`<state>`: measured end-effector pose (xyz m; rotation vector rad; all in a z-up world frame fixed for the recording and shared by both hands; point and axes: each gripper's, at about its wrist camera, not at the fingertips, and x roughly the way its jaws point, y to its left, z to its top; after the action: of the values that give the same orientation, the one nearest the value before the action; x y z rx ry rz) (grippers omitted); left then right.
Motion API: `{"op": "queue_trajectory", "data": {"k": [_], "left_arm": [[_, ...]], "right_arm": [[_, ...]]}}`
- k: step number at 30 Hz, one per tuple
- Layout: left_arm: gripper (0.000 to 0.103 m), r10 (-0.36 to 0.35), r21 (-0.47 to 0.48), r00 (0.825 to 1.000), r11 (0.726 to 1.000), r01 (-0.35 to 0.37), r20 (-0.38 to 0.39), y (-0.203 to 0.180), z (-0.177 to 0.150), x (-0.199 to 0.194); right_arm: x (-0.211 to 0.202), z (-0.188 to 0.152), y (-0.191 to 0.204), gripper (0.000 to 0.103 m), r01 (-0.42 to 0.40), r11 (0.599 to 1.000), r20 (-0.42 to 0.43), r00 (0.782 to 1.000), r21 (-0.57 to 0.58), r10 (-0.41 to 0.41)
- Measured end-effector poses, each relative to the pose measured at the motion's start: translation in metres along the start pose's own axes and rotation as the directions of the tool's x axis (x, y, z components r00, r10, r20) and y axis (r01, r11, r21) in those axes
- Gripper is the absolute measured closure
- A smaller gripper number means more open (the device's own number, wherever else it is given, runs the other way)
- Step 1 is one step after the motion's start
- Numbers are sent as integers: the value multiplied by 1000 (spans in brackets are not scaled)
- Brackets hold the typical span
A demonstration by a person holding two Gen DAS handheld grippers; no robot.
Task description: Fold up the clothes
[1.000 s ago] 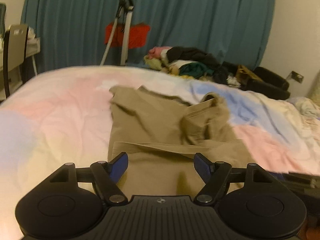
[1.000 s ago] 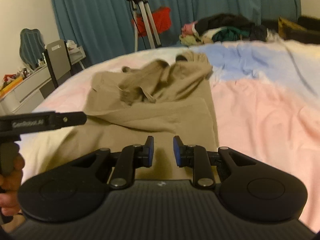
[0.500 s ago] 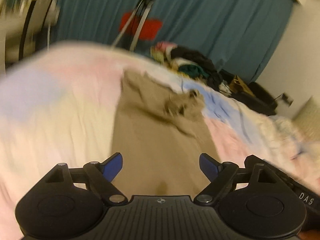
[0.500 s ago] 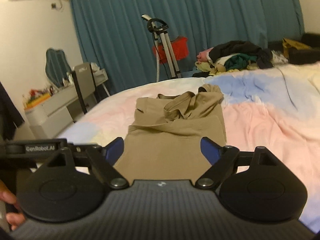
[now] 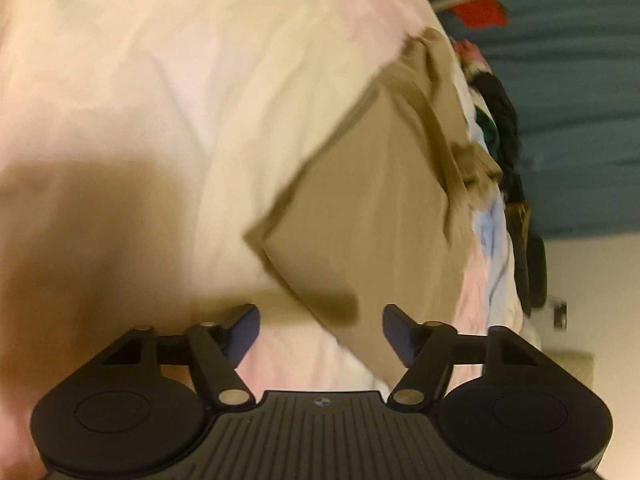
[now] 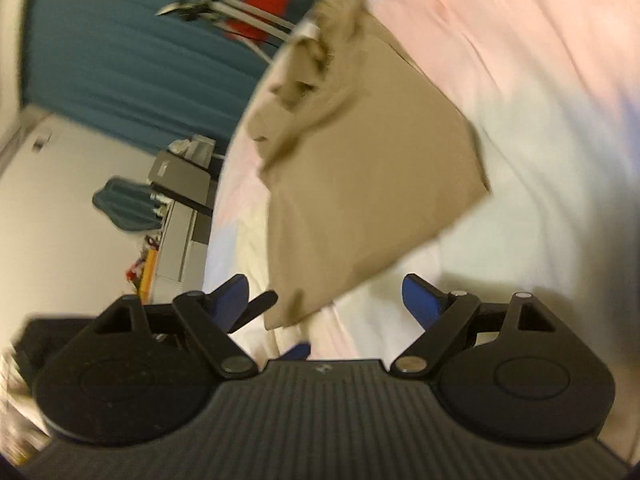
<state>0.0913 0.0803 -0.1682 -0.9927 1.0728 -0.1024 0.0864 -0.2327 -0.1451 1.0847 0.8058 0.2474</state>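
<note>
Bedroom, teal curtain (image 5: 580,120) behind; bed (image 5: 160,100) covered with pastel patchwork sheet, pink, cream and pale blue. Both views rolled sideways and motion-blurred.

Tan garment (image 5: 380,200) flat on bed, partly folded: smooth rectangular lower panel toward cameras, bunched and creased fabric at far end near curtain. Same garment (image 6: 360,168) in right wrist view, one corner reaching down close to the left fingertip.

Left gripper (image 5: 320,324): jaws spread wide, nothing between them. Hovering at near edge of garment; near corner of the tan panel between the blue pads (image 5: 244,332) in frame. Contact with fabric: cannot tell. Dark shadow on sheet at left of frame.

Right gripper (image 6: 324,304): jaws spread wide, empty. Blue fingertips (image 6: 420,300) either side of garment's near corner, over pale sheet. Part of another black tool visible behind left finger.

Background: pile of mixed clothes (image 5: 496,120) beyond bed's far edge; red object with metal stand (image 6: 256,4) against curtain; grey drawer unit (image 6: 180,220) by white wall.
</note>
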Motion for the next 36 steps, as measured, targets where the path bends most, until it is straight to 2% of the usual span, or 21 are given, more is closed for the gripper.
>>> {"op": "queue_trajectory", "data": {"k": [1,2,3,4,6,9,11,12,13,16,22,27,29,32,36], "left_arm": [[40,-4,1,1000,1000,4,18,0,1,2],[49,-9,26,999,1000,8,41,-2,3,3],[59,-14,49,998,999,11,64,-4,4,3],[63,-19,65,997,998,13,80,-4,5,5],[87,-29,70,997,997,24,78,-1,10,9],[91,-51,45,996,998,48,69,-2,16,7],[92,-72,30,995,997,70,70,-4,19,5],[92,-86,45,993,996,83,75,-8,18,1],[93,-106,63,991,993,101,82,-13,17,-3],[94,-181,106,979,980,171,99,-27,15,-17],[95,-285,113,948,956,270,142,-34,11,-51],[95,-320,140,929,945,297,185,-32,-9,-94],[95,-328,169,921,940,296,211,-29,-25,-113],[95,-352,127,912,935,332,211,-10,-55,-138],[95,-350,129,915,935,329,202,19,-93,-170]], "right_arm": [[4,1,-9,23,0,999,2,1000,52,0],[8,3,-17,23,2,995,15,1000,100,-3],[11,5,-25,29,2,989,32,999,145,-7],[13,7,-31,39,4,984,51,999,178,-13],[15,11,-38,49,13,978,102,994,209,-35],[15,14,-45,67,37,969,164,983,245,-79],[15,12,-43,67,48,969,183,979,241,-94],[15,11,-42,68,51,971,189,977,233,-96],[16,10,-40,77,53,973,196,976,226,-98],[10,7,-31,90,73,981,224,968,179,-113],[-24,6,8,93,28,998,302,952,54,-44],[-69,-6,36,93,-36,999,324,945,-1,34],[-88,-20,44,93,-58,998,326,944,-15,60],[-115,-50,48,93,-71,997,338,938,-43,81],[-145,-91,44,93,-51,994,345,935,-93,80]]}}
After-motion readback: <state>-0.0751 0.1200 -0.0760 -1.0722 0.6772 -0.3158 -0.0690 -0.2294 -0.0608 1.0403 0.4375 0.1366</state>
